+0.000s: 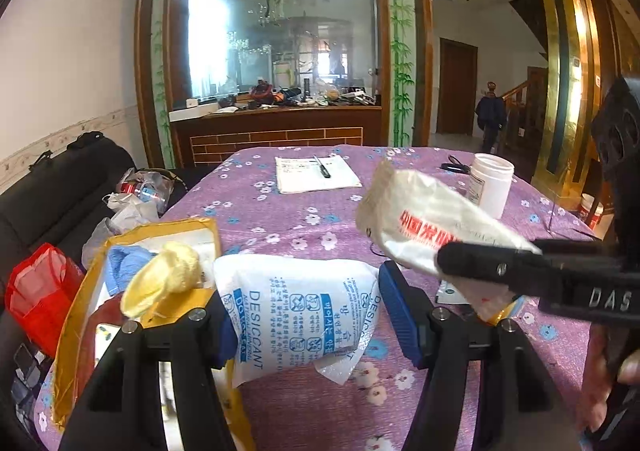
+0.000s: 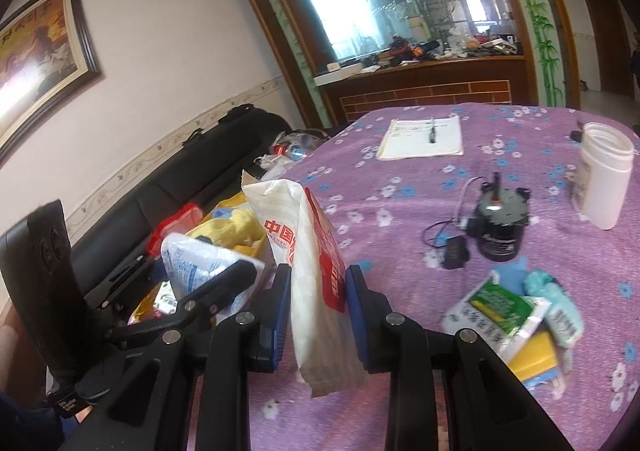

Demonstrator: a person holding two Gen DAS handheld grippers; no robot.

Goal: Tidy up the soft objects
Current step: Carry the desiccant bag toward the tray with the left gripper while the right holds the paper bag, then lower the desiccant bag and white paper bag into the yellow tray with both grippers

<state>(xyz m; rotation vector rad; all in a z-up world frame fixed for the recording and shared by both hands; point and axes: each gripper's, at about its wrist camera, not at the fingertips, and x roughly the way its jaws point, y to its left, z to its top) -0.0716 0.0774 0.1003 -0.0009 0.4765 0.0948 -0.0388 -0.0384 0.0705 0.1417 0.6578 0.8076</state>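
My left gripper [image 1: 308, 323] is shut on a white desiccant bag [image 1: 300, 315] with blue print, held just above the purple flowered tablecloth [image 1: 280, 227]. My right gripper [image 2: 318, 315] is shut on a white packet with red lettering [image 2: 316, 279], which stands upright between its blue pads. In the left wrist view that packet [image 1: 420, 219] sticks out up and to the left from the right gripper [image 1: 452, 263]. At the table's left edge a yellow-rimmed box [image 1: 72, 315] holds a blue cloth [image 1: 124, 263] and a pale yellow soft thing [image 1: 168, 279]. The right wrist view shows the left gripper [image 2: 224, 279] with the desiccant bag [image 2: 200, 263] over that box.
A white open jar [image 2: 604, 179] and a small black motor with wires [image 2: 502, 227] stand on the right of the table. Several packets and a sponge [image 2: 516, 315] lie near the front right. A notepad with a pen [image 1: 316, 173] lies at the far side. A red bag [image 1: 36, 291] and a black sofa [image 1: 60, 187] are on the left.
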